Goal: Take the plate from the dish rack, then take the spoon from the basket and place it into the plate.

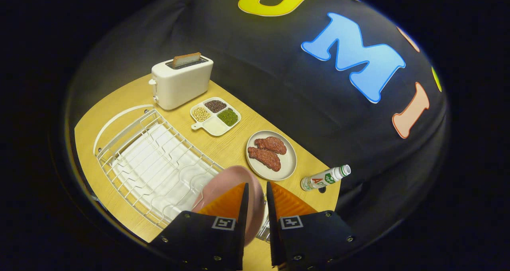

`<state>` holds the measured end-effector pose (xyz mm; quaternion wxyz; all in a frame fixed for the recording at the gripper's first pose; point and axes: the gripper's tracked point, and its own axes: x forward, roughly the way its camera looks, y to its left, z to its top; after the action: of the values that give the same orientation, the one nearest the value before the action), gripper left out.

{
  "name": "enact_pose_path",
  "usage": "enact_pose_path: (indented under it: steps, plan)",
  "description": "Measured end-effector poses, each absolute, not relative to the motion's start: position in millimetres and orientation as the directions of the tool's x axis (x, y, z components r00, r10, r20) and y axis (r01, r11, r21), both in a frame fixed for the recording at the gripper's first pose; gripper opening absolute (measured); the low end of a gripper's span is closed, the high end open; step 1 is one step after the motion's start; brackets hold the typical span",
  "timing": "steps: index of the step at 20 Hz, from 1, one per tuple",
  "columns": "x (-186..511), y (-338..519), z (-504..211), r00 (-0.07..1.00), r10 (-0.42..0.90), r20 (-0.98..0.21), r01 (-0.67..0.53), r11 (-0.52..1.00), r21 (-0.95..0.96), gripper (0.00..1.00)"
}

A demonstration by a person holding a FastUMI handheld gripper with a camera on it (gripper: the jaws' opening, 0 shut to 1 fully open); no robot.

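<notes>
My fingers (257, 191) stand narrow, pinched on the rim of the pink plate (223, 183), which sits between them and seems lifted just over the near end of the wire rack (155, 159). The plate stands nearly edge-on to me, its face turned toward the rack and its rim running away from me. Beyond lie a grey dish (289, 159) with meat (267, 153), a bottle (324, 178), a toaster (181, 83).
</notes>
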<state>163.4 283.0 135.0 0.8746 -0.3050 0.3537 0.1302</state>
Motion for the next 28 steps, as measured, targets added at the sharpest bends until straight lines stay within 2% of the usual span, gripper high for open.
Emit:
enact_pose_path:
  steps: [4, 5, 7, 10, 12, 17, 18, 19, 22, 28]
  plan:
    - [162, 276, 132, 0.698, 0.014, -0.716, -0.434, 0.804, -0.407, 0.13]
    - [162, 279, 128, 0.682, 0.041, -0.73, -0.444, 0.816, -0.369, 0.13]
    - [153, 278, 114, 0.607, 0.041, -0.794, -0.453, 0.838, -0.303, 0.23]
    - [150, 265, 103, 0.572, -0.003, -0.82, -0.461, 0.826, -0.324, 0.61]
    - [142, 265, 93, 0.527, -0.007, -0.85, -0.457, 0.841, -0.291, 0.62]
    - [124, 269, 49, 0.379, 0.012, -0.925, -0.444, 0.879, -0.171, 0.62]
    - [118, 266, 53, 0.362, 0.007, -0.932, -0.435, 0.885, -0.163, 0.52]
    - [126, 271, 49, 0.375, 0.016, -0.927, -0.429, 0.89, -0.158, 0.41]
    - [131, 275, 65, 0.385, 0.009, -0.923, -0.402, 0.901, -0.16, 0.34]
    - [143, 286, 70, 0.44, -0.052, -0.896, -0.492, 0.821, -0.289, 0.32]
